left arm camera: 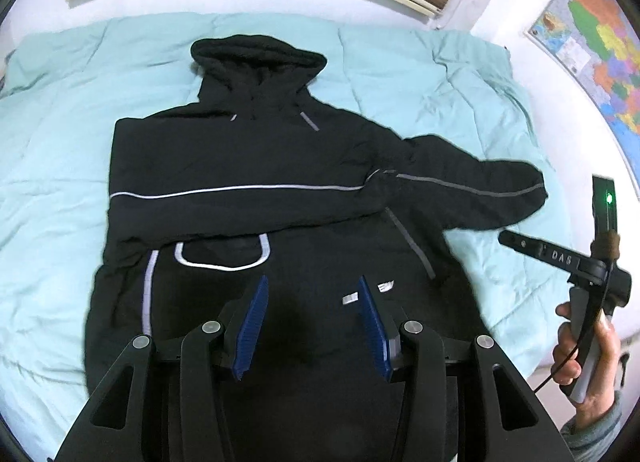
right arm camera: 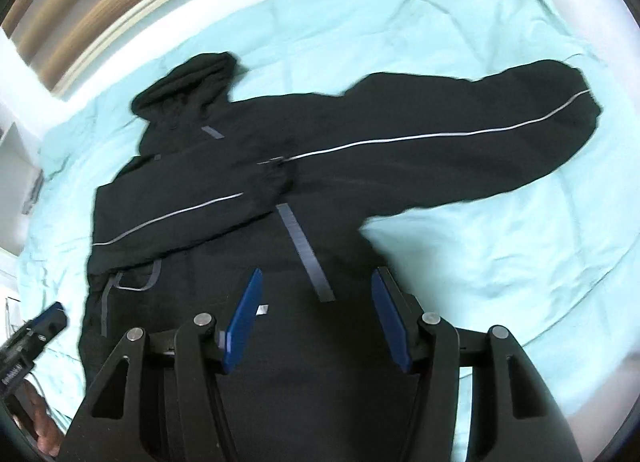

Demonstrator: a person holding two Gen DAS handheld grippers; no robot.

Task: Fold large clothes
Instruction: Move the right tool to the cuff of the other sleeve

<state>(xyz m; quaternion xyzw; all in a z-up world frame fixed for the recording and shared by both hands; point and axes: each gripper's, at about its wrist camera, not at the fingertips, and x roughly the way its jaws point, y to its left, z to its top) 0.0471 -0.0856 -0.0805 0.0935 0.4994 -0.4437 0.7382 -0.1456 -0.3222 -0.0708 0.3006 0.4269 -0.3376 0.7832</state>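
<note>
Black hooded padded jacket with grey reflective piping (left arm camera: 256, 165) lies flat, front up, on the pale turquoise quilted bed (left arm camera: 52, 149). One sleeve is folded across the chest; the other (right arm camera: 460, 133) lies outstretched. Left tongs (left arm camera: 312, 330) and right tongs (right arm camera: 318, 322) both apart, empty, over the hem. Likely bulky, soft, slick shell: pinch the outstretched cuff.
</note>
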